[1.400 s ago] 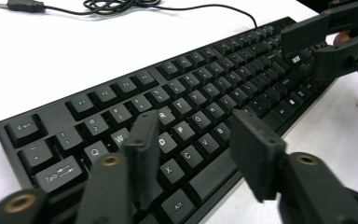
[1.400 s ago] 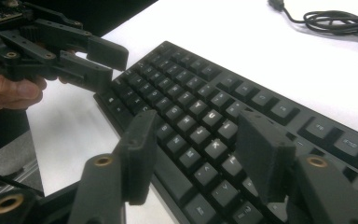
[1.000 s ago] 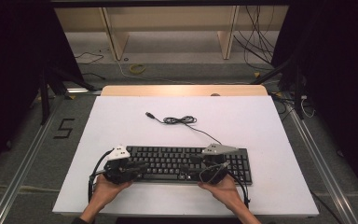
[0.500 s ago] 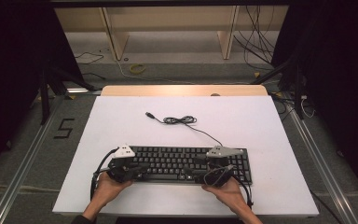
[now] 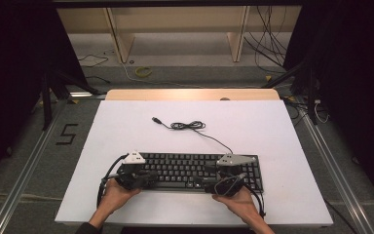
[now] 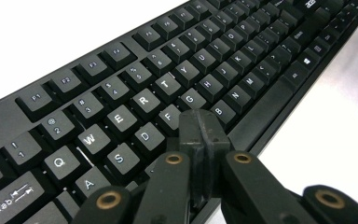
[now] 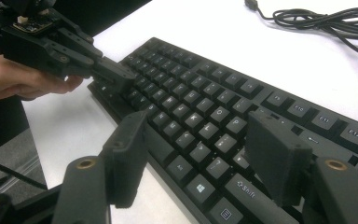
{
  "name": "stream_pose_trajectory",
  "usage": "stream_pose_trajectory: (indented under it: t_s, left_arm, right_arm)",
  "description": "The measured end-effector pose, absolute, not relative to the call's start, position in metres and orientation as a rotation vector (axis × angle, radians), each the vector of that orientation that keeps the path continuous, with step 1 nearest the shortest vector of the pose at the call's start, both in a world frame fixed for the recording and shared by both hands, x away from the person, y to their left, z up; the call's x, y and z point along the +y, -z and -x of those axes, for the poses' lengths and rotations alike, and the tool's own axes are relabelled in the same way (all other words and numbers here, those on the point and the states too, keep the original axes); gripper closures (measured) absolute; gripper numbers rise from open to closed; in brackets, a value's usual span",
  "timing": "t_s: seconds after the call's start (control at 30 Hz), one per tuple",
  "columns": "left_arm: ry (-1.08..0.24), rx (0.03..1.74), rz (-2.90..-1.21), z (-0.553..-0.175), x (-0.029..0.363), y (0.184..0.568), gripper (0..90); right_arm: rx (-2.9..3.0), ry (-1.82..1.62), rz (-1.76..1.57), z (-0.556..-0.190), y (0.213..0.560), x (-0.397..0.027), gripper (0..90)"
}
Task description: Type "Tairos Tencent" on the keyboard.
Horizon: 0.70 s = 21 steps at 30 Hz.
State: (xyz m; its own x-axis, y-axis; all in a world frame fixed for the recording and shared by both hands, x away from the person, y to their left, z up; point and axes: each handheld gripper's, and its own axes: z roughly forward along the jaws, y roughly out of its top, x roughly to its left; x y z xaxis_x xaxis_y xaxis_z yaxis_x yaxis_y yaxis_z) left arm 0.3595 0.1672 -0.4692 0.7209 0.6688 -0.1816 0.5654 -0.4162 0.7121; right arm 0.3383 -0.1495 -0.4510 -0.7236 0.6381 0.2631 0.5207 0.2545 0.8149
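We look down on a white table (image 5: 126, 131) where a black keyboard (image 5: 185, 168) lies flat near the near edge, its long side running left to right. Its thin cable (image 5: 187, 126) trails off toward the far side, bunched in a small coil near the middle of the table, with the plug lying just left of the coil. A person's two hands come in from the near edge, each holding a black gripper. We see the left gripper (image 6: 200, 128) over the left end of the keyboard, its two jaws clenched tight together with nothing between them, the joined tip pointing down at the letter keys close to F, G and V; whether it presses a key we cannot tell. We see the right gripper (image 7: 200, 161) over the right part of the keyboard, near its near edge, with its jaws spread apart and grasping nothing, the keys around the shift key showing in the gap between them. In the right gripper view the left hand (image 7: 18, 77) shows farther off, wrapped around its gripper.
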Motion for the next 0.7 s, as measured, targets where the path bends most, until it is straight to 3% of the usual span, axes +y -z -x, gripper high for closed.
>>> stream_pose_trajectory:
  t_s: [0.7]
  left_arm:
    - [-0.151,0.958,-2.155,-0.3630,0.1647,0.4781,89.2]
  right_arm:
    - [2.394,-1.477,-1.108,-0.3378,0.4513,-0.1486,40.4]
